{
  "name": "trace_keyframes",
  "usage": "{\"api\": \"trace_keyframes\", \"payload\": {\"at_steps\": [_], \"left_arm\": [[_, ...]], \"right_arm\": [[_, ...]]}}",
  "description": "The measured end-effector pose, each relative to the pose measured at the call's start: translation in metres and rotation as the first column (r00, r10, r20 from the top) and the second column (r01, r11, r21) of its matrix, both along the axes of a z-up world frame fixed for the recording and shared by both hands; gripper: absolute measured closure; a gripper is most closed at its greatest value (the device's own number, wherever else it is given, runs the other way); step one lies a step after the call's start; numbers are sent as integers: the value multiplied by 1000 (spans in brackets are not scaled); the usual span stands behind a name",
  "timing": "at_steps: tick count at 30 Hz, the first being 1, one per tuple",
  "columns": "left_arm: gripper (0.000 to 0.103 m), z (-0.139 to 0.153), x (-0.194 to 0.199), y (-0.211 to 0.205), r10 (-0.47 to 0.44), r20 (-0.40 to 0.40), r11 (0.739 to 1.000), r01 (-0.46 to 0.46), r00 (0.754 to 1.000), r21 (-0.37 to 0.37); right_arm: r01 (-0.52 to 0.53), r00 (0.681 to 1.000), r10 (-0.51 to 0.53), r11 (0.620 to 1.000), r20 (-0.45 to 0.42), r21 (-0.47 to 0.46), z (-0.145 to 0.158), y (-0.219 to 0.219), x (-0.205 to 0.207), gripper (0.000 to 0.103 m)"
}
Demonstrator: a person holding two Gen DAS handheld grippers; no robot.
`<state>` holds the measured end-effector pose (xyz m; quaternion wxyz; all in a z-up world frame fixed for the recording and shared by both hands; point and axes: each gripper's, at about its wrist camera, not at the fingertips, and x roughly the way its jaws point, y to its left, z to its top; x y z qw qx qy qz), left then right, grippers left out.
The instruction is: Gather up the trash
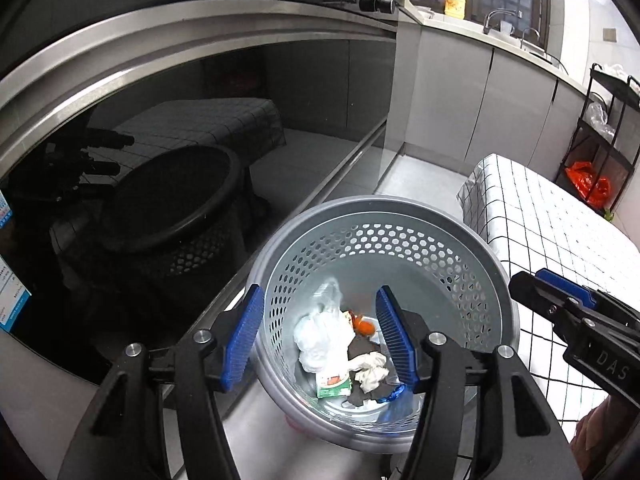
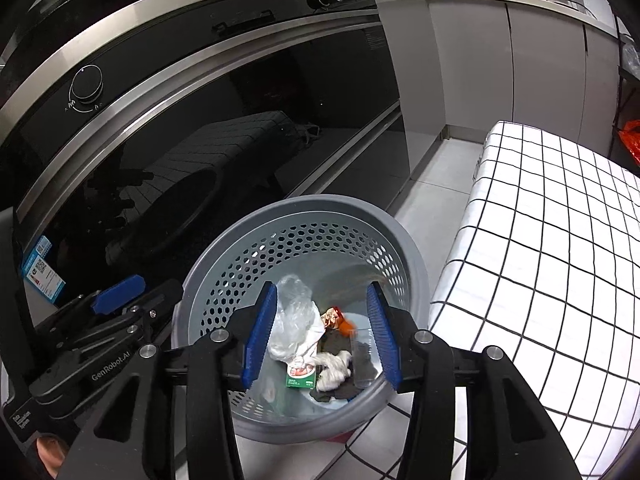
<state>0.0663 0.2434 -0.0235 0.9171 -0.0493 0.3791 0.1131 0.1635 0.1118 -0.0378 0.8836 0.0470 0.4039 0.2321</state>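
Note:
A grey perforated trash basket (image 1: 496, 276) (image 2: 256, 220) stands on the floor between the oven and the table. Inside lie a clear plastic bag (image 1: 320, 332) (image 2: 294, 320), a crumpled white tissue (image 1: 372, 372) (image 2: 334, 368), a small green-and-white carton (image 1: 332, 386) (image 2: 302, 378), an orange scrap (image 1: 363, 326) (image 2: 347, 325) and dark pieces. My left gripper (image 1: 318, 340) is open and empty above the basket; it also shows in the right wrist view (image 2: 120, 292). My right gripper (image 2: 322, 332) is open and empty above the basket; it also shows in the left wrist view (image 1: 560, 292).
A black glass oven door (image 1: 180, 140) (image 2: 200, 140) fronts the basket at left. A table with a white black-grid cloth (image 1: 560, 232) (image 2: 552, 240) stands at right. Grey cabinets (image 1: 460, 92), a sink counter with a yellow bottle (image 1: 455, 0), and a black rack holding an orange bag (image 1: 592, 184) lie beyond.

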Motion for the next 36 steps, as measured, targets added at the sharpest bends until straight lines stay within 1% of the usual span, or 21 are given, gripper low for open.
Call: {"api": "trace_keyframes", "payload": {"at_steps": [7,9,12,17,19,23,28,31,36], "left_arm": [[45,3,-2,0,-2,10,1000,2,1000,-5],[44,4,-2,0,-2,13,1000,2,1000,-3],[39,6,-3,-1,-6,22,1000,6,1000,3],[38,11,-8,-5,-15,38,1000,15,999,15],[35,13,-9,-5,-16,43,1000,15,999,20],[31,15,-13,-5,-13,52,1000,11,999,23],[25,17,-17,-4,-8,61,1000,6,998,29],[24,18,-19,-4,-7,63,1000,5,998,29],[19,21,-23,-2,-5,72,1000,4,997,20]], "right_arm": [[27,1000,-27,1000,4,-7,0,-5,-7,57],[34,999,-34,999,13,-16,0,-5,-11,57],[45,999,-44,999,26,-25,2,-6,-15,53],[58,998,-56,998,39,-35,4,-6,-22,51],[63,997,-62,997,41,-36,5,-7,-25,50],[77,996,-75,996,49,-35,8,-9,-29,44],[93,994,-91,995,54,-32,12,-10,-32,40],[101,993,-99,994,58,-31,14,-11,-34,39],[120,991,-117,992,73,-37,19,-12,-39,36]]}}
